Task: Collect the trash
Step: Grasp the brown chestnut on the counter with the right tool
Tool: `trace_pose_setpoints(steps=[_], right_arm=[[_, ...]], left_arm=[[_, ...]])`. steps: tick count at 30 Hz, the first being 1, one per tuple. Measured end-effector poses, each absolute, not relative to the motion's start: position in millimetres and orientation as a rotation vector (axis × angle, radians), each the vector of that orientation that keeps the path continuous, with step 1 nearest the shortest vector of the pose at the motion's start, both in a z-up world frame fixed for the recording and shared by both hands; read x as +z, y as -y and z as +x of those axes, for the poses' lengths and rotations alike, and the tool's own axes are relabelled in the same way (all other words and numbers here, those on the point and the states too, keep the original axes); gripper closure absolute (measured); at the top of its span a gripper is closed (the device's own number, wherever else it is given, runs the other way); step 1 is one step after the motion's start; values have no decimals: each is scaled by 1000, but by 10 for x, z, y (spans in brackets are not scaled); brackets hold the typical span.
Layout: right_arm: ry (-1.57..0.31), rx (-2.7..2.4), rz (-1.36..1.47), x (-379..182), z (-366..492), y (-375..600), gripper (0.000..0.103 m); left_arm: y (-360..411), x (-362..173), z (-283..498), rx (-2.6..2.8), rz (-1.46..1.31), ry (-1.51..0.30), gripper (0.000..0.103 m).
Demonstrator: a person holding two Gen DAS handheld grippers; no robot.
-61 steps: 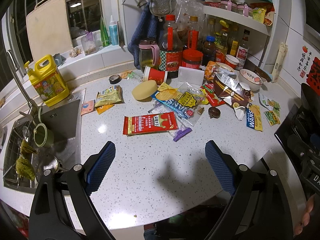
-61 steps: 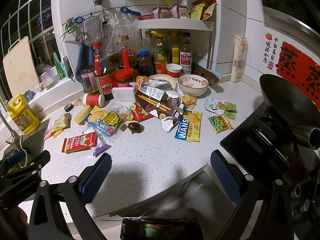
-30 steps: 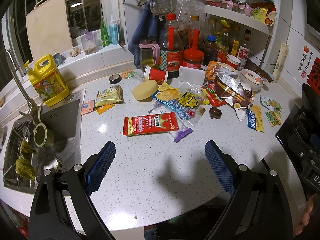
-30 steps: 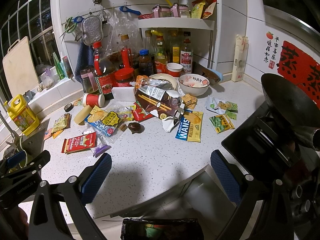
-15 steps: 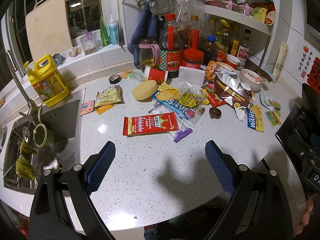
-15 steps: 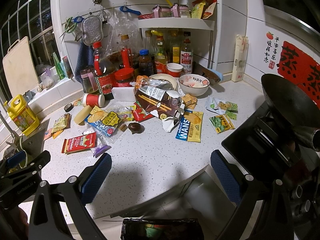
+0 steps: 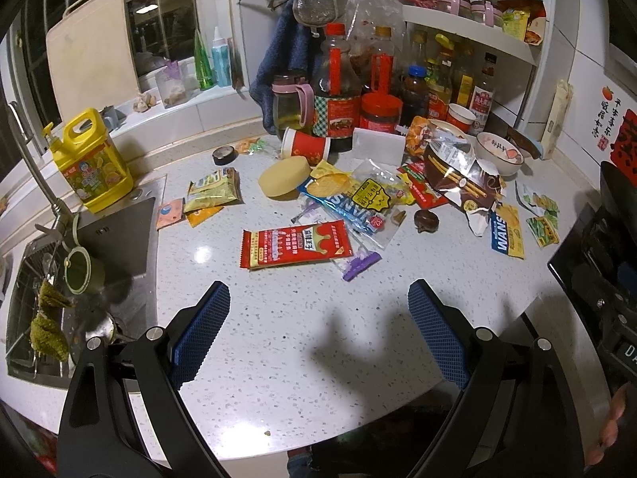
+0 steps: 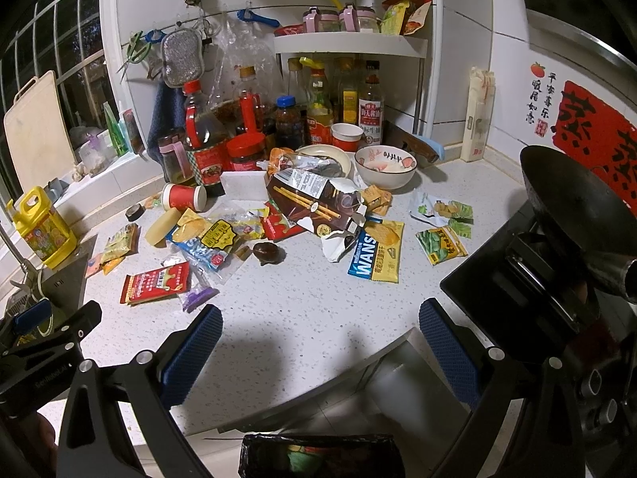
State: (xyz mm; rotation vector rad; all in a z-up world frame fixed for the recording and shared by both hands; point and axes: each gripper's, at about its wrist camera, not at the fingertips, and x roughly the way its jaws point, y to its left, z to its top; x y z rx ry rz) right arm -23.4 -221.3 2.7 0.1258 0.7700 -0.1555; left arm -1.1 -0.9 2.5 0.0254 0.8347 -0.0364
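Grippers: left gripper (image 7: 318, 330) and right gripper (image 8: 318, 352) both hover over the bare near part of the counter (image 7: 302, 342), jaws spread wide, nothing held in either.
Trash: wrappers lie scattered mid-counter. Red wrapper (image 7: 295, 243) is nearest the left gripper; blue and yellow wrapper (image 8: 376, 255) and green pea packet (image 8: 441, 245) sit farther right.
Bin: black-lined trash bin (image 8: 318, 456) on the floor just below the near counter edge, with some stuff in it.
Risk 1: flat wrappers on a smooth top probably slide away instead of lifting, so a pinch could just shove them around.
Risk 2: the big torn brown bag (image 8: 314, 203) overlaps other wrappers, so pulling it may drag neighbours along or spill crumbs.
Risk 3: the red paper cup (image 7: 305, 146) lies on its side near the bottles (image 7: 336, 91) and could roll if bumped. The bowl (image 8: 385, 165) isn't trash, I'd guess.
Risk 4: sink (image 7: 115, 239) at far left is open, so anything swept that way drops in.
Surface: white speckled stone, glossy.
Room: small kitchen at night, window (image 7: 151, 12) on the left, stove (image 8: 529, 294) with a wok (image 8: 573, 207) on the right.
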Motion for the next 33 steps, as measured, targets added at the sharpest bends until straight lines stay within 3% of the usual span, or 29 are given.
trace_pose_setpoints(steps=[8,12,21,29,32,33], right_arm=[[-778,-174,87,-86,-113,2196,5],[-785,-155,70,-225,185,2270,5],[-884,74,98,-872,1248,1948,5],[-1004,126,140,-1416,1937,1895,6],[-1001,96,144,-1493,2029,1921,9],[-1008,102,153,-1521,2060,1921,15]], left_arm=[[141,-346,92,-96,80,-949,14],[10,-556,153,-192,-48,-1056,14],[-650,-914,197,-91,-246,-1137,14],[-1089,-995,16,65,-187,-1137,14],[-1211,-1022,2,82,-206,-1142,14],[-1232,-1028,6,87,-212,-1146,14]])
